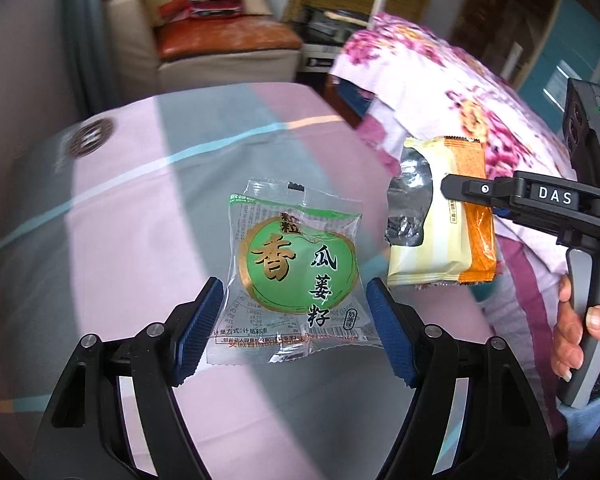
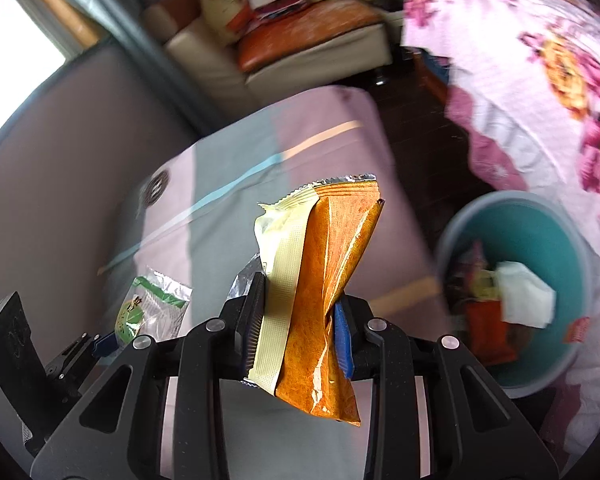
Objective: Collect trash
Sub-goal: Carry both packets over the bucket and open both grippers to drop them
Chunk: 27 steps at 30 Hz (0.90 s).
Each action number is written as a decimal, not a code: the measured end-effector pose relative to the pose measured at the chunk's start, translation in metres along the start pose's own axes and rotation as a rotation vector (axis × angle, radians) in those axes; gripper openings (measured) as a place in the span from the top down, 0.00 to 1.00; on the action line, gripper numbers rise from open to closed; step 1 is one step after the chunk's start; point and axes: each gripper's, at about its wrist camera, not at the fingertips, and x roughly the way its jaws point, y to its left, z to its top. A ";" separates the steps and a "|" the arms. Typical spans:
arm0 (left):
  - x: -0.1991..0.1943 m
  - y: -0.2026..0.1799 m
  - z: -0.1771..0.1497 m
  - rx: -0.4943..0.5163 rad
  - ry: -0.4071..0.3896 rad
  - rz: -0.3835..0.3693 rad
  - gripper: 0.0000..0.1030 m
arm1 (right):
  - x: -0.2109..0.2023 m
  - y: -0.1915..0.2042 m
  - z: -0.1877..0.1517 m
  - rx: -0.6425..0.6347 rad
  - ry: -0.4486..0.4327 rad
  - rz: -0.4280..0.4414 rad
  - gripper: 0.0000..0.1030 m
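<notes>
1. The left gripper has a clear snack packet with a green circle between its two blue pads. The pads touch the packet's two side edges, so the claw is pinching it, and the packet hangs in the air above the bed.
2. The right gripper is pinching an orange and cream wrapper. Its claw is pressed tight on the middle of the wrapper, which stands up tall and twisted.
3. In the left wrist view, the orange and cream wrapper is at about 2 o'clock from the green packet, and a hand holds the right gripper's handle at 3 o'clock.
4. A teal trash bin is at 3 o'clock in the right wrist view. It has white paper and other trash inside.
5. Under both grippers is a pink and grey bed sheet. A flowery blanket lies at 1 o'clock.
6. A cream sofa with an orange cushion sits at 12 o'clock, far off.
</notes>
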 end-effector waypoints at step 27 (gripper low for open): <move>0.116 -0.197 0.043 0.243 0.147 -0.134 0.10 | -0.052 -0.214 0.013 0.206 -0.092 -0.209 0.47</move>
